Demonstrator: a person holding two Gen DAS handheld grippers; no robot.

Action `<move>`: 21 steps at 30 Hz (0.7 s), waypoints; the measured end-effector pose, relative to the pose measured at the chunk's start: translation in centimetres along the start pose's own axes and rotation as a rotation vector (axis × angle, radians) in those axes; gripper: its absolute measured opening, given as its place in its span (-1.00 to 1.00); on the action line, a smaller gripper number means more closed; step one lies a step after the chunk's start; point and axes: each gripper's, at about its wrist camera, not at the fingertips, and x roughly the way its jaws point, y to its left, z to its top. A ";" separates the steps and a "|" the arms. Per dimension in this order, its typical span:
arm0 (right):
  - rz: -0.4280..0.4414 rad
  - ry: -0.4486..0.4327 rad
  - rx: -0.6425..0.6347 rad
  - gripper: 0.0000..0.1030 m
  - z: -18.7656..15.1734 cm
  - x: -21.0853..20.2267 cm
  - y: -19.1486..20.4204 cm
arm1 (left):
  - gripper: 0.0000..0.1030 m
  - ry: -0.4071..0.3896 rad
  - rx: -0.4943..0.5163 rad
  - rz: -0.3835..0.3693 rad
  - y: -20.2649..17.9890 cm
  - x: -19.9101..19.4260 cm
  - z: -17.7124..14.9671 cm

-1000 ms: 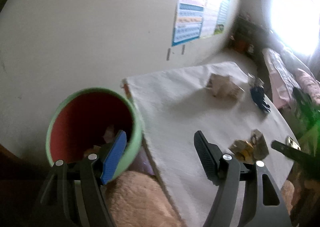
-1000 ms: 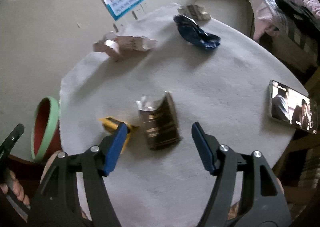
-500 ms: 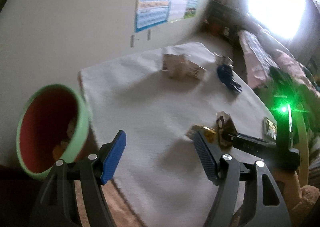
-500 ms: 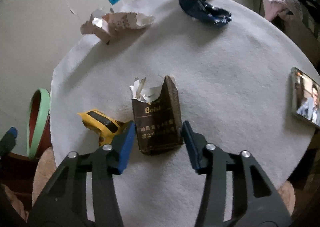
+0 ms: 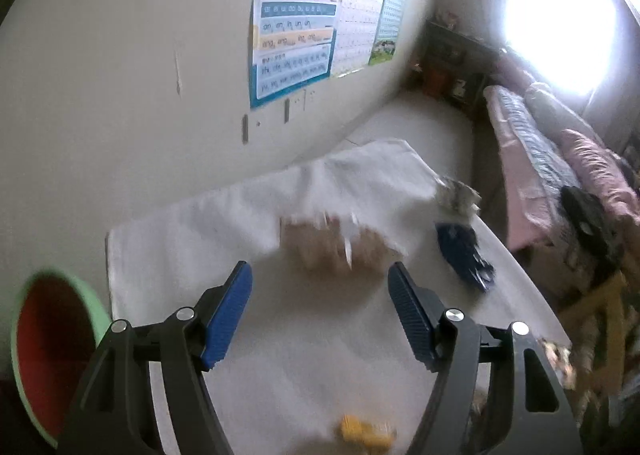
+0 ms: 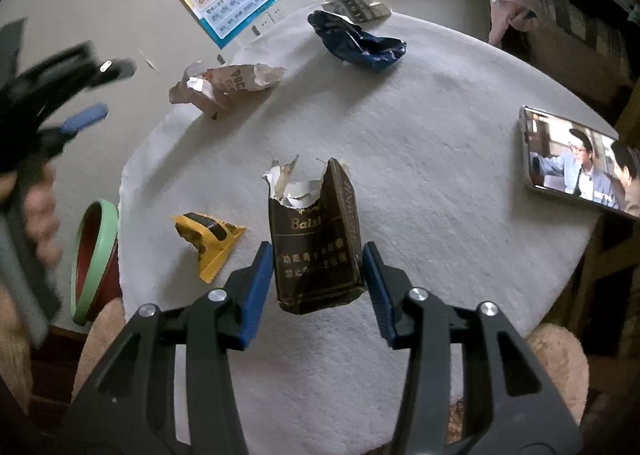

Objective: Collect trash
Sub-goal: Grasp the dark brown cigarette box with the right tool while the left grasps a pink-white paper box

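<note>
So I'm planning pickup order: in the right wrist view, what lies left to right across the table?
Green bin → yellow wrapper → dark torn packet between the right claw's fingers → phone.

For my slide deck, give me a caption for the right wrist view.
Right gripper straddles a torn dark cigarette pack on the white-clothed table, not yet closed.

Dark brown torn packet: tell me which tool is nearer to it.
Right. The right tool straddles the dark brown torn packet, one finger on each side. The left tool is open over the cloth near the crumpled tan wrapper, further off.
</note>
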 end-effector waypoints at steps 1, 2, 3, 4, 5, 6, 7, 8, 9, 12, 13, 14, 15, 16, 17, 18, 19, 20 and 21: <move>0.004 0.001 0.004 -0.13 0.0 0.1 -0.2 | 0.30 0.012 0.012 0.000 -0.3 0.7 0.7; 0.008 0.004 0.007 -0.13 0.0 0.3 -0.3 | 0.30 0.030 0.023 -0.005 -0.9 1.9 1.8; 0.014 0.010 0.012 -0.13 0.0 0.5 -0.5 | 0.30 0.038 0.021 -0.005 -1.0 2.5 2.3; 0.021 0.015 0.018 -0.13 -0.1 0.6 -0.7 | 0.30 0.047 0.009 0.002 -1.1 3.2 2.8; 0.025 0.020 0.022 -0.13 -0.1 0.8 -0.8 | 0.30 0.064 -0.034 0.019 -0.9 4.5 3.5; 0.030 0.024 0.028 -0.13 -0.1 0.9 -1.0 | 0.30 0.077 -0.071 0.031 -0.5 5.4 3.8; 0.036 0.028 0.033 -0.13 -0.1 1.0 -1.1 | 0.30 0.101 -0.121 0.042 0.0 6.6 4.1; 0.041 0.031 0.038 -0.13 -0.2 1.1 -1.3 | 0.30 0.122 -0.148 0.049 0.4 7.4 4.2; 0.046 0.034 0.044 -0.13 -0.2 1.2 -1.4 | 0.30 0.157 -0.175 0.060 0.7 8.6 4.1; 0.057 0.041 0.053 -0.12 -0.1 1.5 -1.7 | 0.30 0.250 -0.209 0.070 0.8 11.3 3.7; 0.060 0.043 0.053 -0.12 -0.1 1.6 -1.7 | 0.28 0.252 -0.214 0.066 0.8 11.5 3.5; 0.061 0.045 0.053 -0.12 -0.1 1.7 -1.7 | 0.18 0.246 -0.211 0.071 0.5 11.5 3.5; 0.063 0.048 0.052 -0.12 -0.1 1.8 -1.6 | 0.12 0.243 -0.202 0.080 0.3 11.5 3.4; 0.064 0.049 0.050 -0.12 -0.1 1.9 -1.6 | 0.08 0.242 -0.194 0.081 0.2 11.4 3.4; 0.065 0.050 0.049 -0.12 -0.1 1.9 -1.5 | 0.00 0.240 -0.190 0.075 0.2 11.1 3.3; 0.064 0.049 0.048 -0.12 -0.1 1.9 -1.5 | -0.04 0.241 -0.194 0.067 0.4 10.8 3.1; 0.064 0.048 0.048 -0.12 -0.1 1.9 -1.5 | -0.05 0.241 -0.208 0.054 0.7 10.4 2.9; 0.062 0.047 0.048 -0.12 -0.1 1.8 -1.5 | -0.07 0.242 -0.219 0.042 1.1 10.0 2.7; 0.061 0.046 0.047 -0.12 -0.1 1.8 -1.5 | -0.08 0.241 -0.227 0.030 1.6 9.8 2.7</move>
